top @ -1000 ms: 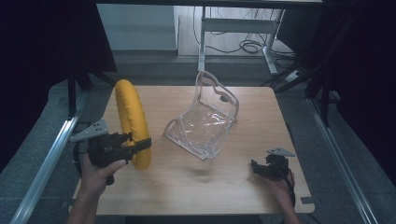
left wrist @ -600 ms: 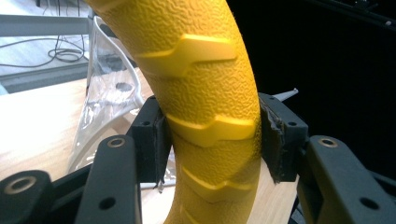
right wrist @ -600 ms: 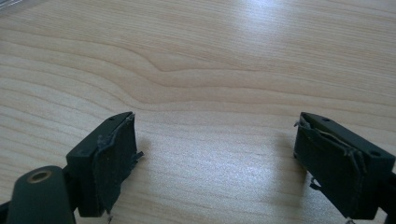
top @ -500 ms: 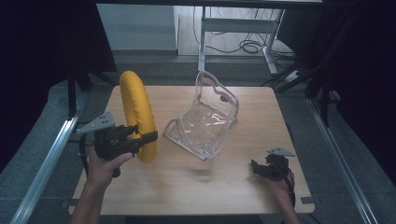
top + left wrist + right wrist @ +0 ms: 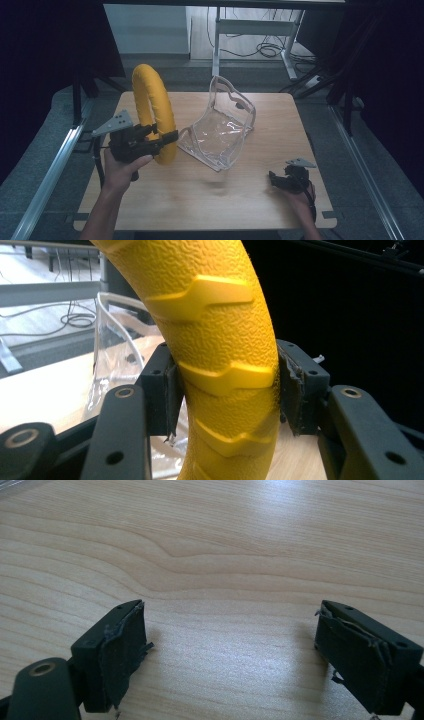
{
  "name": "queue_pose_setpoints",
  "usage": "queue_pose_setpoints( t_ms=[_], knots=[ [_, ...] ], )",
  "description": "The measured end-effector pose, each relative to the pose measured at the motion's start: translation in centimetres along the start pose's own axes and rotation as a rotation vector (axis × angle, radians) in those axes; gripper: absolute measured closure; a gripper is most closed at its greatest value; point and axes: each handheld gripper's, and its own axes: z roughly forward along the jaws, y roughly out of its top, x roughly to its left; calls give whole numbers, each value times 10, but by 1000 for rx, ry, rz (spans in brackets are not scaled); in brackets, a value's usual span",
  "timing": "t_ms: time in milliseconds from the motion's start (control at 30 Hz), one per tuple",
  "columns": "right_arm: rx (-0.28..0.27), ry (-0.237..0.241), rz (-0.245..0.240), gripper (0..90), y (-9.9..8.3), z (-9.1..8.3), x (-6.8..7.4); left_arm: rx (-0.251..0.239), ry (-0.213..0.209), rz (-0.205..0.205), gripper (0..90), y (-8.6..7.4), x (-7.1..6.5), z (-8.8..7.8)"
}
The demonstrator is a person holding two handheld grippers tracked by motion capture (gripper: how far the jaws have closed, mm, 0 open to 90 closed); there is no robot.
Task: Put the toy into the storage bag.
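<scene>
A yellow textured ring stands upright above the left side of the wooden table. My left gripper is shut on its lower part; in the left gripper view both pads press the ring from either side. A clear plastic bag with a stiff open mouth lies at the table's middle, just right of the ring. My right gripper rests low at the table's front right, jaws open, with only bare wood between its pads.
A metal rail runs along the table's left side and another along the right. Behind the table stands a desk frame with cables on the floor. Bare wood lies between the bag and the right gripper.
My left hand has lifted the yellow ring and carried it to the right, closer to the clear bag. The right gripper has stayed where it was.
</scene>
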Motion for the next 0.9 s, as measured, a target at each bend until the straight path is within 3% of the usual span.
queue_pose_setpoints(
  t_ms=[533,900],
  knots=[
    [-1,1,4,130,0,0,0,-29,21,76,488,25,-22,31],
    [0,1,4,130,0,0,0,-56,63,137,488,48,-38,52]
  ],
)
